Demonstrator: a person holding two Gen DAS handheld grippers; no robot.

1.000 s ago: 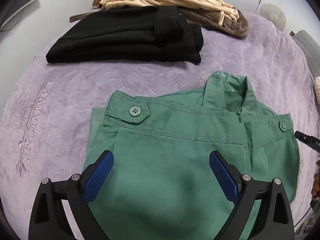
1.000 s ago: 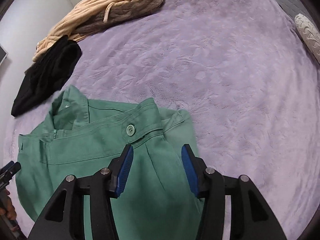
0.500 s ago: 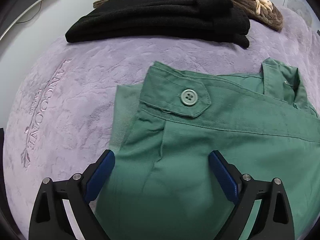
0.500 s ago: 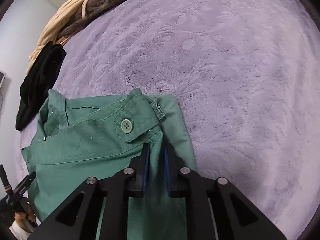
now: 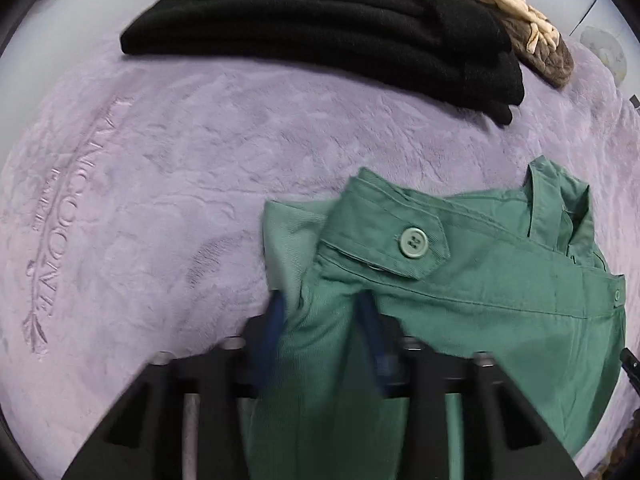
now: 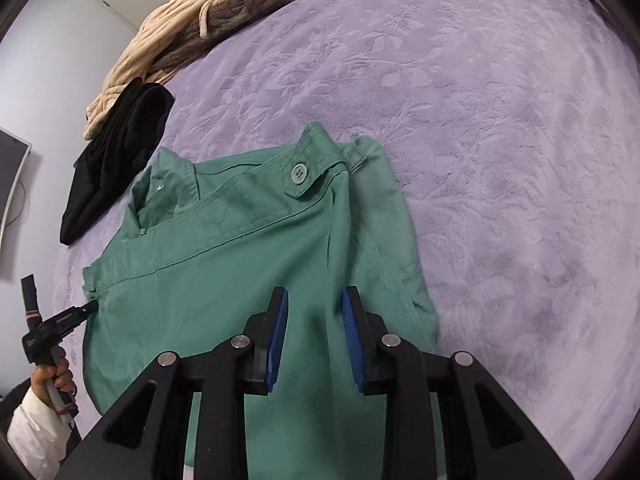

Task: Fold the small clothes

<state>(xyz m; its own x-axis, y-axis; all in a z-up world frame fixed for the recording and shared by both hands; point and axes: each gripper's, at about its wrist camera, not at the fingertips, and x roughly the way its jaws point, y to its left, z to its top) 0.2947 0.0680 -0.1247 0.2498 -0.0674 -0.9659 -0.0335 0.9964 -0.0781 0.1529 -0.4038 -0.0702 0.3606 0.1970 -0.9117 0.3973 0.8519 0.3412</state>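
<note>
Green garment (image 6: 248, 264) lies flat on the purple blanket (image 6: 500, 140). Left gripper (image 5: 320, 320) has just closed, pinching a bunched fold near the waistband. Right gripper (image 6: 314, 328) has eased slightly apart, straddling cloth; grip uncertain. Fabric soft, light: take hold at hems.

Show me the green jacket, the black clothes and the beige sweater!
green jacket (image 6: 224, 280): right wrist view, on its flat front.
black clothes (image 5: 320, 20): left wrist view, middle of the folded pile.
beige sweater (image 6: 168, 40): right wrist view, on its knit body.
</note>
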